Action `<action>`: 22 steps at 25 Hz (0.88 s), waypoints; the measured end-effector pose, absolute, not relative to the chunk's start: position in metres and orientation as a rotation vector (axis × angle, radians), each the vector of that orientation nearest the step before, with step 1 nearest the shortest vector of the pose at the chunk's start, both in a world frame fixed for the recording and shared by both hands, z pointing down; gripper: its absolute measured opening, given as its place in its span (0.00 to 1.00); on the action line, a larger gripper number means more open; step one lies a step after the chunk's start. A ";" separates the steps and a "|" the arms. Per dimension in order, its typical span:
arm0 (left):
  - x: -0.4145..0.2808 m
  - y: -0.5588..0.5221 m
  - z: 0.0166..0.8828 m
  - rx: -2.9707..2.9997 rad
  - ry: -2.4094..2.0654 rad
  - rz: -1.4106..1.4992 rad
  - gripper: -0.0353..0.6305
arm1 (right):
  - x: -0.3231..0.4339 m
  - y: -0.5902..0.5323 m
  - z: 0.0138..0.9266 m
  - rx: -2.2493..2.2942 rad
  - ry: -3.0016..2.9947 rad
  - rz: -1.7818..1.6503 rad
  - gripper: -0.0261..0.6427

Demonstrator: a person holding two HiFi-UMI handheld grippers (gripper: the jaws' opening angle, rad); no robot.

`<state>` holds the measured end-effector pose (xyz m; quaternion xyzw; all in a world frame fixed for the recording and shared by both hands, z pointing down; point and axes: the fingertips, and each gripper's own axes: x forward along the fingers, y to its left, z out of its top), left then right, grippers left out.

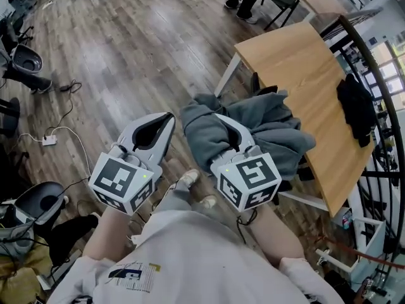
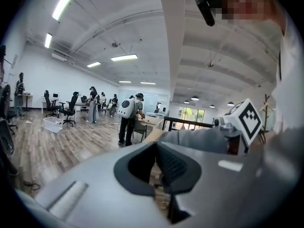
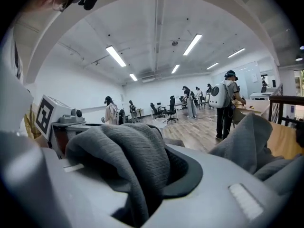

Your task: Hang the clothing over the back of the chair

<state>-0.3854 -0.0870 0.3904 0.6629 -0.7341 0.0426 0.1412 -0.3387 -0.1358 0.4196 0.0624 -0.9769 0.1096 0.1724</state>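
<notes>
Right tongs [image 3: 156, 175] clamped a bunched grey sweatshirt [image 1: 278, 128]. Left tongs [image 1: 166, 120] beside them were closed, empty. The one-sided grip risked the loose bulk dragging and slipping to the floor [image 1: 126, 43].

Wooden table [image 1: 297, 62] — black garment [image 1: 356, 106] lying by its edge.

Soft ribbed-knit grey cloth clothing [image 3: 127, 148]; smooth pale wooden table [image 1: 297, 62].
</notes>
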 end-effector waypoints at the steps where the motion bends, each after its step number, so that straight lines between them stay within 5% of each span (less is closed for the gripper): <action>1: -0.385 -0.089 0.395 1.911 -2.109 0.129 0.06 | -0.339 -0.137 0.423 0.182 -2.759 0.297 0.17; 13: -0.379 -0.092 0.429 1.889 -2.028 0.142 0.06 | -0.337 -0.132 0.443 0.182 -2.676 0.153 0.27; 22: -0.377 -0.084 0.434 1.872 -2.015 0.147 0.06 | -0.318 -0.123 0.444 0.218 -2.546 0.049 0.54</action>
